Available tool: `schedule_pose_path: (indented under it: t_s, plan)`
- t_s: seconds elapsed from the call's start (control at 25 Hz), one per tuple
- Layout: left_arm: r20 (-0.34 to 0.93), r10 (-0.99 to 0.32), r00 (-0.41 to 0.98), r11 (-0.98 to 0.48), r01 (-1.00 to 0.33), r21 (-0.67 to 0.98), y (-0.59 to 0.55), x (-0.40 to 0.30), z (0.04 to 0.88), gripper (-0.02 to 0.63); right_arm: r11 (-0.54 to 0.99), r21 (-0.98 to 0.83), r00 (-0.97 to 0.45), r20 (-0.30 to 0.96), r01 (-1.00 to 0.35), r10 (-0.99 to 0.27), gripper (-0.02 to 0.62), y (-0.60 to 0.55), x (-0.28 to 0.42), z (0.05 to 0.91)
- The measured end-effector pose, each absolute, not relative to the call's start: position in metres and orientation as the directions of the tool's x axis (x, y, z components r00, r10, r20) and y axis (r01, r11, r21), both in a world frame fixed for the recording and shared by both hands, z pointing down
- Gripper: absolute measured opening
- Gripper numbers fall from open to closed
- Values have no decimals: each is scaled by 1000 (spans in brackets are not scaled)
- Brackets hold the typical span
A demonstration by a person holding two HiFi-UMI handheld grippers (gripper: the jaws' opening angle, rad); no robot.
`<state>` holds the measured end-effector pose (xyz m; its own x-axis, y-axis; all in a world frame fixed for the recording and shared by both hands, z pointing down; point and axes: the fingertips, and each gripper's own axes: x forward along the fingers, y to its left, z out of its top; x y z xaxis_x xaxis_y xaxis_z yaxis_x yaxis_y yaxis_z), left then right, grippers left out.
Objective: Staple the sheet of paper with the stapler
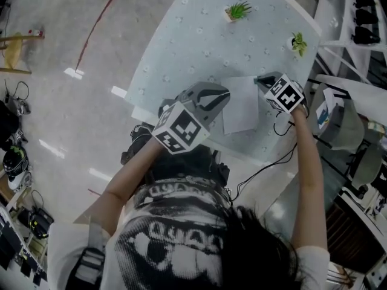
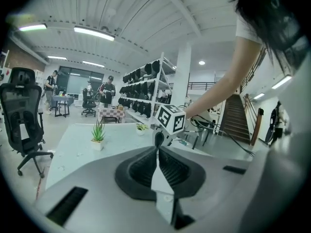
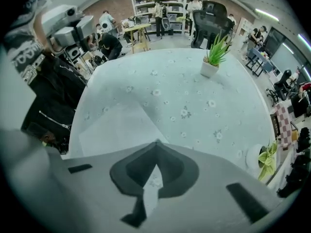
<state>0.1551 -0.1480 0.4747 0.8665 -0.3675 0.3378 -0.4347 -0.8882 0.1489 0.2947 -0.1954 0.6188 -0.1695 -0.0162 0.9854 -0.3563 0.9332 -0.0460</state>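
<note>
Right gripper (image 3: 156, 143): jaws closed together, nothing betw. them. It points straight down at the pale flower-print table (image 3: 194, 106), tip just beside the edge of the white rectangular sheet of paper (image 3: 119, 127). In the head view that puts it at the sheet's far right corner.

Left gripper (image 2: 158, 148): jaws also closed, no thing seen betw. them. It sits low at the sheet's left edge, aimed across toward the other gripper. Can't tell if it touches or pins the paper.

The sheet lies flat on the table near the front edge, between the two grippers. No staple visible on it.

Stapler: can't make it out in any view.

Further out are a small spiky green plant in a white pot (image 1: 237, 11) and a second small leafy plant (image 1: 298, 43), both well apart from the sheet.

Progress, as a judgement: prob. nothing done yet. Left to do: get the stapler, feed a corner of the sheet in, press it shut.
</note>
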Motion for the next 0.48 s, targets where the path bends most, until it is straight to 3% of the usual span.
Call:
schedule_pose_path:
  t_s: [0.48]
  plan:
    - [313, -303, 900, -912, -369, 179, -140, 185, 480, 12, 926, -56, -146, 989, -373, 1, 2, -195, 296, 622]
